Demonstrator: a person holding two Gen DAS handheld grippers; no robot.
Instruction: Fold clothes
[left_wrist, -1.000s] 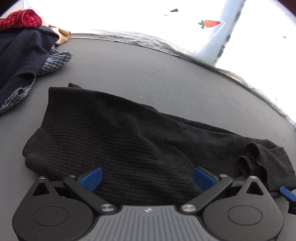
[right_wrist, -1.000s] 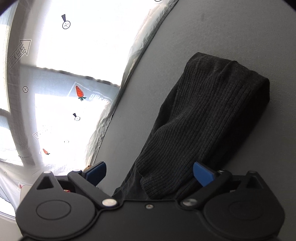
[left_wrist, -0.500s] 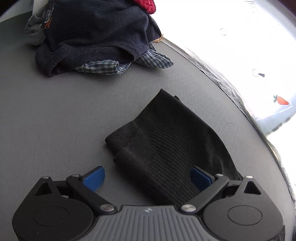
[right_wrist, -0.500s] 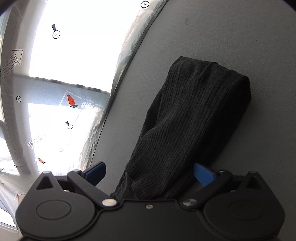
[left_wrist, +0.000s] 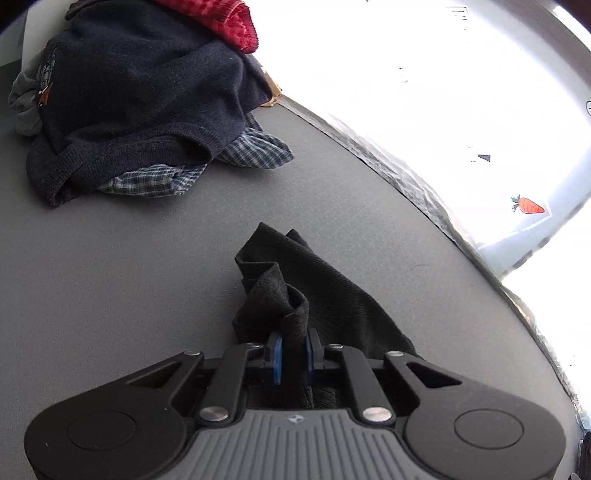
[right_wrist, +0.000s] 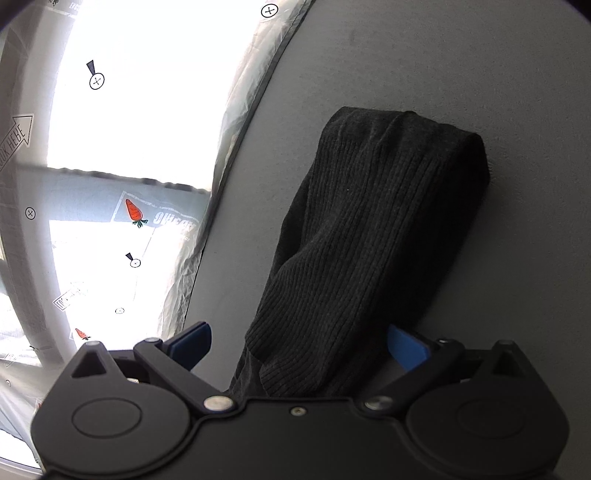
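Observation:
A black ribbed garment (left_wrist: 332, 295) lies on the grey table (left_wrist: 110, 277). In the left wrist view its near edge is bunched up into a fold that stands between the blue pads. My left gripper (left_wrist: 293, 350) is closing its jaws, and the pads press on that fold. In the right wrist view the same garment (right_wrist: 388, 203) stretches away as a long folded strip. Its near end runs between the fingers of my right gripper (right_wrist: 299, 345), which stands open, with both pads wide of the cloth.
A pile of clothes sits at the far left: a navy sweater (left_wrist: 140, 92) over a plaid shirt (left_wrist: 155, 181), with a red piece (left_wrist: 229, 18) on top. The table's edge (left_wrist: 406, 173) curves along the right, and beyond it lies bright floor with a carrot sticker (left_wrist: 528, 205).
My left gripper swung towards the pile, slid to the garment's end and went from wide open to clamped on a bunched fold. The right gripper barely moved and stayed open.

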